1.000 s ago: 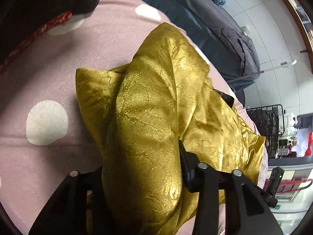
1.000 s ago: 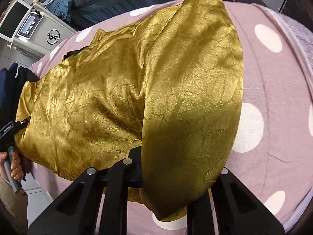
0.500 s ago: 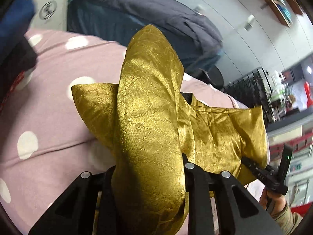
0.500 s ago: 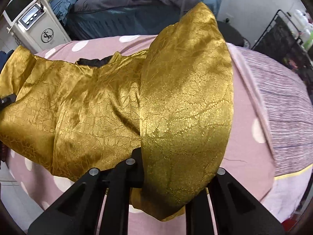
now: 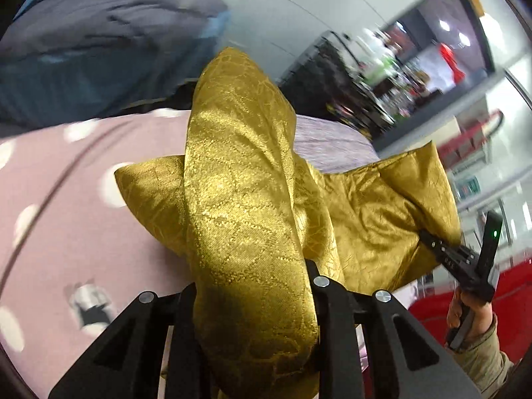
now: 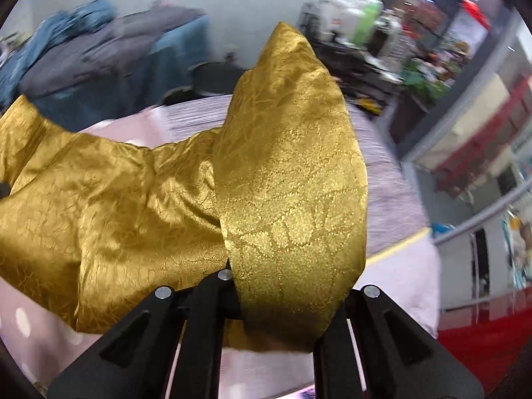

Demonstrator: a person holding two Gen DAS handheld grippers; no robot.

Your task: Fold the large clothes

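A shiny gold garment point(image 5: 246, 206) hangs between both grippers above a pink polka-dot bed point(image 5: 66, 219). My left gripper point(image 5: 252, 302) is shut on one gathered end of it, and the cloth drapes over the fingers. My right gripper point(image 6: 282, 296) is shut on the other end point(image 6: 292, 193). The right gripper also shows in the left wrist view point(image 5: 442, 249) at the far right, pinching the gold cloth, with a hand point(image 5: 465, 312) on its handle. The garment point(image 6: 99, 199) sags between the two ends.
A dark grey and blue bedding pile point(image 5: 86, 43) lies beyond the bed. A black wire rack point(image 5: 335, 86) with clutter stands behind. A grey striped blanket point(image 6: 382, 173) covers the bed's far end. A red floor point(image 6: 482, 342) lies below right.
Both grippers have lifted the gold garment up off the bed and tilted forward, so the room behind now shows. The grips stay the same.
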